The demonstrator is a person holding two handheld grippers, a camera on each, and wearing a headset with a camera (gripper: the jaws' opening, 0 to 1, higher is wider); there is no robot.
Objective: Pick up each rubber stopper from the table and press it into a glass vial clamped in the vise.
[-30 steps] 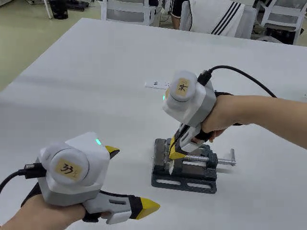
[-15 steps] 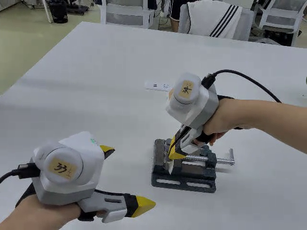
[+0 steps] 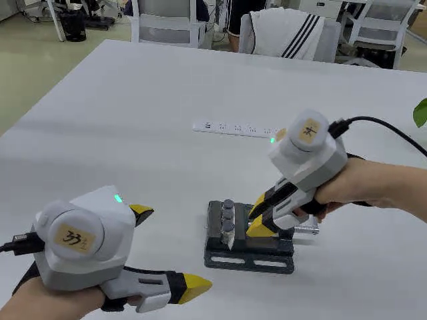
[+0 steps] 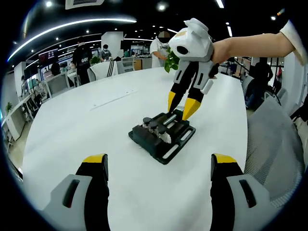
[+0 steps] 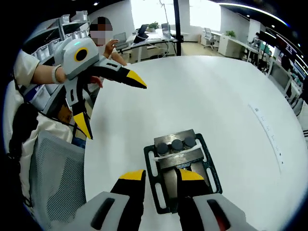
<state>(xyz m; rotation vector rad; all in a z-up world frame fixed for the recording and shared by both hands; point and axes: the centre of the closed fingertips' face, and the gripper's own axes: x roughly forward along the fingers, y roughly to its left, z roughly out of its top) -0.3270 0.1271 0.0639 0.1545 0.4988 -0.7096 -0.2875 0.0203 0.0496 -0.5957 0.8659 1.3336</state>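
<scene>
The left hand-held gripper (image 3: 168, 249) is held low, jaws spread wide and empty, well apart from the work. Ahead and to its right, the vise (image 3: 248, 257) is seen on the white surface (image 3: 133, 120), with three glass vials (image 3: 228, 239) clamped in a row — each capped by a dark rubber stopper (image 3: 228, 204). The right hand-held gripper (image 3: 259, 215), lowered onto the vials a second ago, has been drawn back just beside the vise, jaws parted and empty. A stopper is judged freshly seated, and the row looks full. Wide bare surface is left around both grippers — a power strip (image 3: 233, 128) lies well beyond the right one, the surface's edges farther still.
</scene>
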